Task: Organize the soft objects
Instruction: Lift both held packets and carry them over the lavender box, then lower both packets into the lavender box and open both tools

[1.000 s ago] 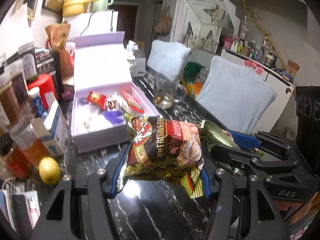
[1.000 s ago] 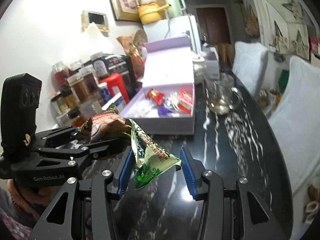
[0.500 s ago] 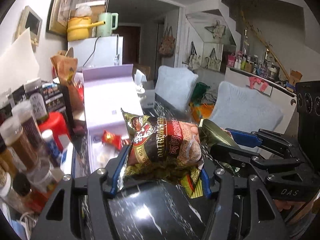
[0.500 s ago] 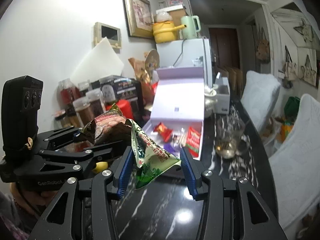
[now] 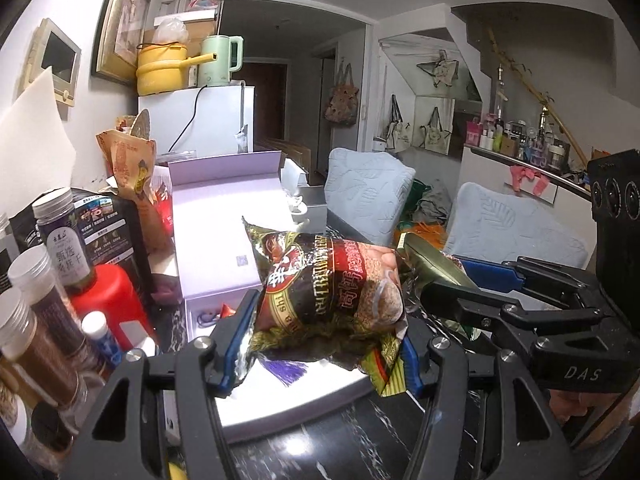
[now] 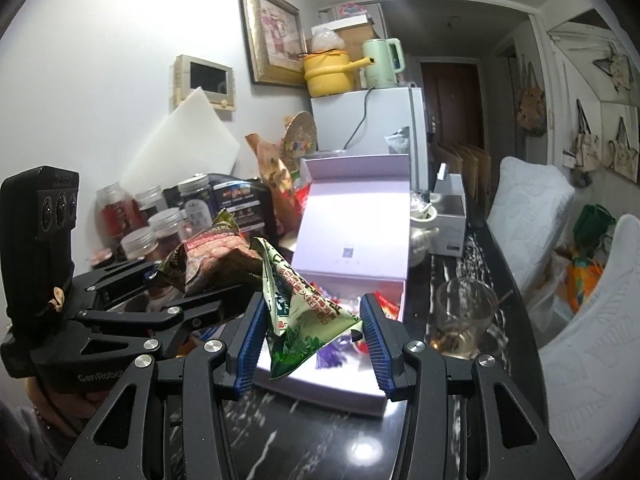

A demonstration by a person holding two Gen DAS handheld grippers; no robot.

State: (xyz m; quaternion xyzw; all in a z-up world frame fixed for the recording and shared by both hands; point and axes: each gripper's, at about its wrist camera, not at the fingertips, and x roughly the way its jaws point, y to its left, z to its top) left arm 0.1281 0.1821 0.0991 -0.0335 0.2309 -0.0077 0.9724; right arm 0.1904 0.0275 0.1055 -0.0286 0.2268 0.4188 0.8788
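The left gripper [image 5: 324, 344] is closest in the left wrist view, its jaws pinching a dark red snack bag [image 5: 332, 284] held up in the air. At 3 o'clock from it, the right gripper [image 5: 452, 280] has its jaws pinching a green snack bag [image 6: 304, 312]. The two bags touch at their corners. Both hang over the near edge of an open purple box [image 6: 340, 394] on the black marble surface [image 6: 312, 444]. Small snacks lie inside the box. At 3 o'clock from the box stands a glass cup [image 6: 460, 316]. At 9 o'clock are jars [image 5: 28, 320] and a red bottle [image 5: 108, 300]. Farther back, at 12 o'clock, stands a white fridge [image 6: 384, 128].
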